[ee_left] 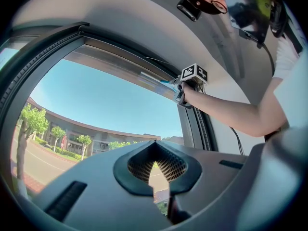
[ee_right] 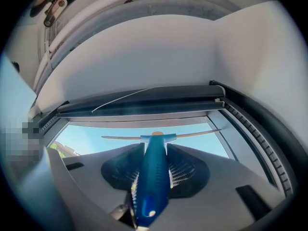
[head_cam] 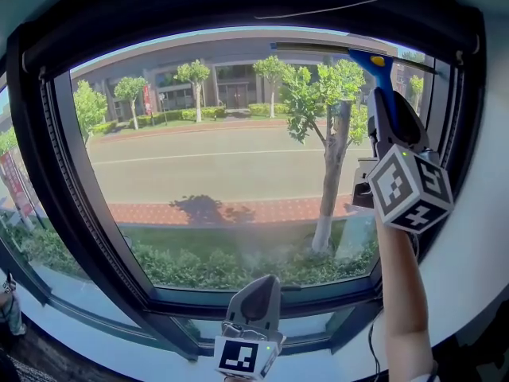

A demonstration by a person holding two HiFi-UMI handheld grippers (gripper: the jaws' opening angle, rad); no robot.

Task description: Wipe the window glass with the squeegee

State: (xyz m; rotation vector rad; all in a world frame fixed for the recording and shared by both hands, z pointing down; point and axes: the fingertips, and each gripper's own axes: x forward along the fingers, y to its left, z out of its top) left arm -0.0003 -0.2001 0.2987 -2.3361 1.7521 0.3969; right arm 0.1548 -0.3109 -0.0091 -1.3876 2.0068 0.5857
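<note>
Nearest, low before the window sill, the left gripper (head_cam: 261,286) is held idle, and its fingers are brought together with nothing between them. Higher on the right, the right gripper (head_cam: 387,110) is raised, and its fingers are closed firmly on the blue handle of the squeegee (head_cam: 378,68). The blade appears to be laid against the top right part of the window glass (head_cam: 199,165), just under the upper frame, so a stroke is judged to be at its start. For the next move, the blade probably must be kept pressed flat and drawn evenly downward. No container is seen. Beyond the glass, a road and trees are visible.
</note>
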